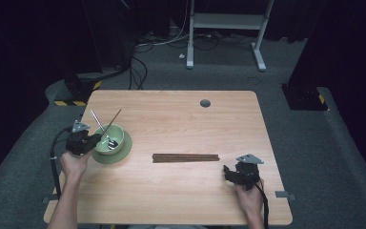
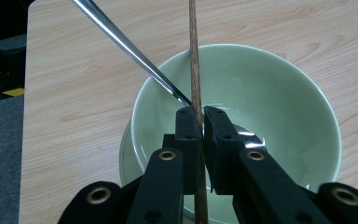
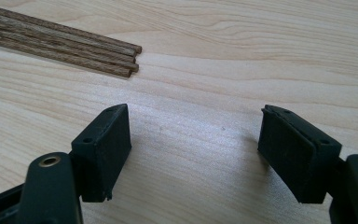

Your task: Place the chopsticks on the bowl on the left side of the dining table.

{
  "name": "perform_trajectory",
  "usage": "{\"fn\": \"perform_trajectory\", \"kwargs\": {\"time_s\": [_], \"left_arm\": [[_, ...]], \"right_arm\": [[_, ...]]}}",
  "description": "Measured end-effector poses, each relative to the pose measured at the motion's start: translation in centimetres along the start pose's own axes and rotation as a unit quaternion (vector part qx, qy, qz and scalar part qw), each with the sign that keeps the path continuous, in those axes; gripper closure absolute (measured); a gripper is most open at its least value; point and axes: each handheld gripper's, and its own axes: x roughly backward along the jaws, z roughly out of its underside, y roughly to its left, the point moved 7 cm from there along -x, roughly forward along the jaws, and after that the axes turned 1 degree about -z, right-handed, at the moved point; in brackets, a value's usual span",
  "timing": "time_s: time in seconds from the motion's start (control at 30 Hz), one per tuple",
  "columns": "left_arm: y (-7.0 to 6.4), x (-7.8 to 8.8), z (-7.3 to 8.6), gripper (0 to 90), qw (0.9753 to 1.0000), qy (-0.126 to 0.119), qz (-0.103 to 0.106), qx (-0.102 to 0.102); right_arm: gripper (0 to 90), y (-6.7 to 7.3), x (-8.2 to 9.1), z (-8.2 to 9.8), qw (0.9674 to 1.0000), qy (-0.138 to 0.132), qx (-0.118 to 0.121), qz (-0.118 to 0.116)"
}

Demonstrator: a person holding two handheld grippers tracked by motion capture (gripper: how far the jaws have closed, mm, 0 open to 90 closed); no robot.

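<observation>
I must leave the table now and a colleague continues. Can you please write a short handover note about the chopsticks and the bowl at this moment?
Left gripper: shut on one brown chopstick, held over the green bowl.
Right gripper: open and holding nothing, low over the bare table, near the right end of the bundle.
Things: the bowl stands on a green saucer at the table's left side; a metal spoon leans in it. The other chopsticks lie together at mid-table.
Done: one chopstick brought to the bowl.
Left: probably release it into the bowl, then bring the others.
</observation>
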Motion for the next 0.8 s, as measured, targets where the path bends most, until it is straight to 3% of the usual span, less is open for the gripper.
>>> {"fn": "perform_trajectory", "kwargs": {"time_s": [0.33, 0.73, 0.8], "left_arm": [[-0.6, 0.7, -1.0, 66.7, 0.9993, -0.024, 0.012, 0.026], [-2.2, 1.2, -2.3, 48.3, 0.9990, -0.034, 0.016, 0.024], [-2.5, 1.2, -2.4, 45.6, 0.9995, -0.028, 0.008, 0.015]], "right_arm": [[24.8, 0.0, 0.0, 0.0, 1.0000, 0.000, 0.000, 0.000], [24.8, 0.0, 0.0, 0.0, 1.0000, 0.000, 0.000, 0.000], [24.8, 0.0, 0.0, 0.0, 1.0000, 0.000, 0.000, 0.000]]}}
